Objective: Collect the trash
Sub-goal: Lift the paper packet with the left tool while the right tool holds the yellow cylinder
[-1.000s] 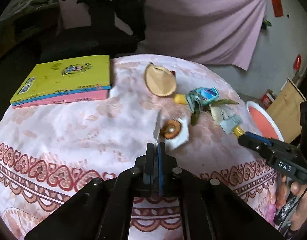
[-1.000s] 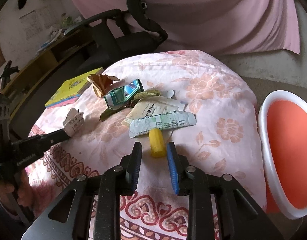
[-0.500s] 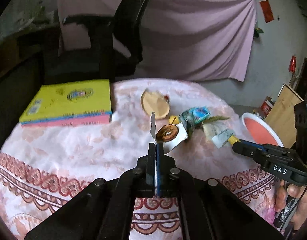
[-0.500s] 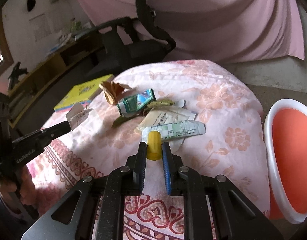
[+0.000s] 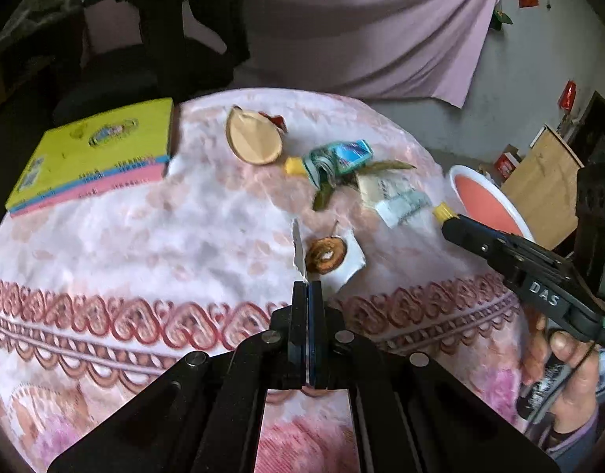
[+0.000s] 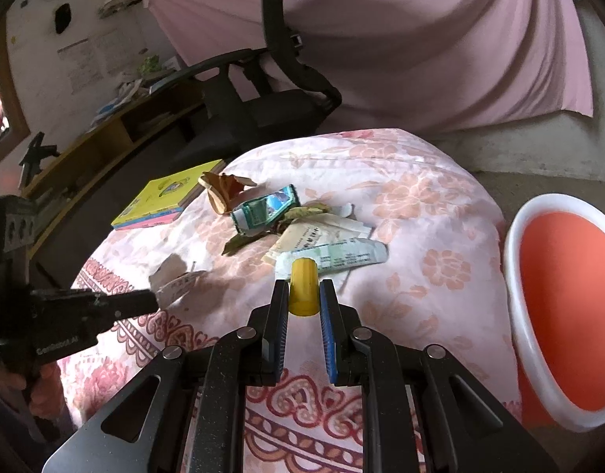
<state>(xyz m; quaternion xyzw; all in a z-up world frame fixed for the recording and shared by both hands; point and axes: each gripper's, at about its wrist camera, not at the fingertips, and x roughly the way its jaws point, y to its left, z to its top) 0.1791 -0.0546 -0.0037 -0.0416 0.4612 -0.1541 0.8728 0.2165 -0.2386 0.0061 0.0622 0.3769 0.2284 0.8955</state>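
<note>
My left gripper [image 5: 307, 289] is shut on the edge of a white paper scrap [image 5: 349, 262] that carries a brown dried fruit slice [image 5: 325, 255], held above the table. My right gripper [image 6: 304, 291] is shut on a yellow cap [image 6: 303, 291] and holds it above the cloth. More trash lies on the round table: a crumpled green-blue wrapper [image 6: 263, 209], white paper slips [image 6: 334, 254], dried leaves [image 5: 385, 165], a brown shell-like piece [image 5: 253, 144] and a second small yellow piece [image 5: 293, 165]. The left gripper with its paper also shows in the right wrist view [image 6: 144, 300].
A yellow and pink book stack [image 5: 93, 157] lies at the table's far left. An orange bin with a white rim [image 6: 566, 307] stands beside the table on the right. A black office chair [image 6: 270, 102] stands behind the table. The table wears a pink floral cloth [image 5: 144, 260].
My right gripper closed on the yellow cap and lifted it off the cloth. My left gripper lifted the paper scrap with the fruit slice and drew it back toward the near edge.
</note>
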